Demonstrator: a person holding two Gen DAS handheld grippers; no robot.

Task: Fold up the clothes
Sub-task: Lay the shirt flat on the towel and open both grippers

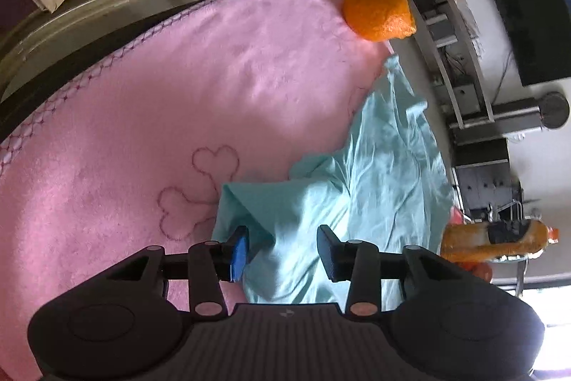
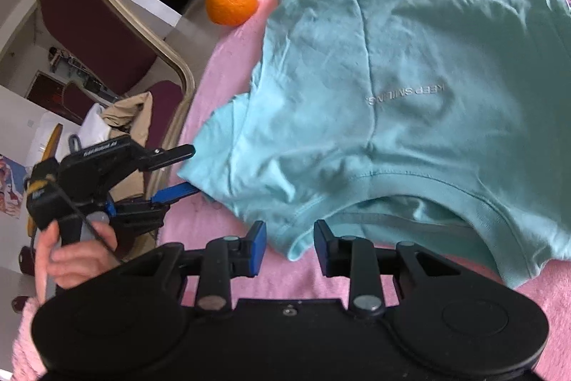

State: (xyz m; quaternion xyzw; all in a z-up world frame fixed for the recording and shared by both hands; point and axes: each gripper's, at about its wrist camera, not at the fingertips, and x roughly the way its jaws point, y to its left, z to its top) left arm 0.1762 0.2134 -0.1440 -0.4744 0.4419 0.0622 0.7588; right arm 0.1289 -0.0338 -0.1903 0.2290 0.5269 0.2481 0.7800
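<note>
A light teal T-shirt point(image 2: 410, 41) lies spread on a pink towel point(image 1: 142, 131), chest print facing up. In the right wrist view its neckband runs along the near right. My right gripper point(image 2: 291, 247) is open, and a near corner of the shirt lies loosely between its blue pads. At the left, my left gripper point(image 2: 191, 171) is also open, its fingertips at the edge of a sleeve. In the left wrist view the left gripper point(image 1: 283, 249) straddles that folded sleeve point(image 1: 246, 206); the pads do not press on it.
One orange point(image 1: 378, 9) sits at the towel's far corner, and another orange point(image 2: 232, 2) lies beside the shirt's hem. An orange drink bottle point(image 1: 496, 238) lies at the right. A maroon chair point(image 2: 96, 16) stands close to the table edge. A person's hand point(image 2: 78, 256) holds the left gripper.
</note>
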